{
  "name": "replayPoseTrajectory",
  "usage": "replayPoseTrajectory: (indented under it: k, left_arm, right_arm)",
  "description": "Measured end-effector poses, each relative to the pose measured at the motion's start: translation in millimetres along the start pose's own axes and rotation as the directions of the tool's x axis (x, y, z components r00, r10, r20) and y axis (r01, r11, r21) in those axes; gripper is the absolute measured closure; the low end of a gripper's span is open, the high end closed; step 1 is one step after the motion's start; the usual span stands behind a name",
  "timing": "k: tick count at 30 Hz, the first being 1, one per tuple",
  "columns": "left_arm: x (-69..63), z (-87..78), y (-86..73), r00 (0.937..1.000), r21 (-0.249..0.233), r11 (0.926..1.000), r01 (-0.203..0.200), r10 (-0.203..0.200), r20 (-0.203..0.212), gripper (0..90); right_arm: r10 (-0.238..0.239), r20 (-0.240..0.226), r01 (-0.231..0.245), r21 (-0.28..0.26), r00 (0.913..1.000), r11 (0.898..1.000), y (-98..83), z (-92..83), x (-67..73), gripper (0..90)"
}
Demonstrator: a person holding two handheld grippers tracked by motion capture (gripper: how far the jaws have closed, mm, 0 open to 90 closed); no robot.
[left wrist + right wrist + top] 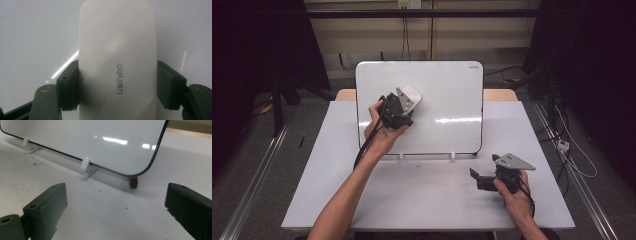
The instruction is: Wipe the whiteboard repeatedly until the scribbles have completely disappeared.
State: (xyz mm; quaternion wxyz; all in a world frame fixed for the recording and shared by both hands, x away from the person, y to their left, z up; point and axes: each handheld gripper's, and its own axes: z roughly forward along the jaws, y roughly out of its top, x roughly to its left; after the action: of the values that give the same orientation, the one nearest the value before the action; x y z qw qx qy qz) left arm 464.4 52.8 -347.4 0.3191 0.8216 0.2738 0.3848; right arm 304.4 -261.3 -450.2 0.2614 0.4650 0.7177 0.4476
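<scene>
We see a white table top (422,200) laid over a wooden one, whose pale edge (499,95) shows at the table's far side. On the table, towards its far right, stands a small orange-and-black piece (133,182); we cannot tell what it is. A few dark specks (38,164) mark the table's middle. Metal rails run along the floor left (254,185) and right (584,195) of the table. Right of the table, loose cables (577,160) and a white plug (563,145) lie on the floor. Beyond the table, a wall socket (408,4) sits between black curtains (257,45).
</scene>
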Motion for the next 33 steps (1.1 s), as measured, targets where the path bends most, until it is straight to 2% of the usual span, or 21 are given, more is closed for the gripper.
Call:
replayPoseTrajectory:
  k: [3,8,11,12,17,23,29,31,33]
  left_arm:
    - [-1.8,0.3,0.5,1.0000,0.004,1.0000,0.005,-0.005,0.004,31.0]
    - [-14.4,0.9,0.2,0.9991,0.007,0.9992,-0.040,0.040,0.012,31.0]
    - [-15.7,0.4,-0.8,0.9995,0.002,0.9996,-0.027,0.027,0.017,31.0]
    - [-17.7,0.7,-1.2,0.9990,0.003,0.9993,-0.038,0.038,0.022,31.0]
    - [-35.1,1.8,-2.7,0.9966,0.004,0.9973,-0.074,0.073,0.037,31.0]
    - [-46.7,2.6,-4.6,0.9957,0.003,0.9976,-0.069,0.069,0.062,30.8]
    - [-64.3,2.5,-7.9,0.9901,0.005,0.9931,-0.117,0.116,0.079,30.7]
    - [-69.3,1.7,-9.1,0.9864,0.010,0.9902,-0.140,0.138,0.089,30.7]
    - [-73.0,1.5,-10.6,0.9848,0.003,0.9882,-0.153,0.152,0.084,30.7]
  right_arm:
    - [-0.001,-0.003,0.001,0.001,1.0000,1.000,0.1,-0.3,0.6,4.4]
    - [-0.001,0.000,0.001,0.000,1.0000,1.000,0.1,0.1,0.2,4.4]
    - [-0.002,-0.001,0.002,0.000,1.0000,1.000,0.2,-0.3,0.2,4.4]
    - [-0.002,-0.001,0.002,-0.001,1.0000,1.000,0.2,-0.5,0.2,4.4]
    - [0.003,0.002,-0.002,-0.002,1.0000,1.000,-0.3,-1.3,-0.8,4.3]
    - [-0.002,0.000,0.002,-0.001,1.0000,1.000,0.0,-0.8,-0.3,4.4]
    - [0.002,0.000,-0.002,0.000,1.0000,1.000,0.0,-0.8,-0.5,4.3]
    - [0.000,0.002,0.000,0.000,1.0000,1.000,-0.1,-0.6,-0.7,4.4]
    - [0.000,0.002,0.000,0.000,1.0000,1.000,0.1,-0.7,-0.5,4.4]
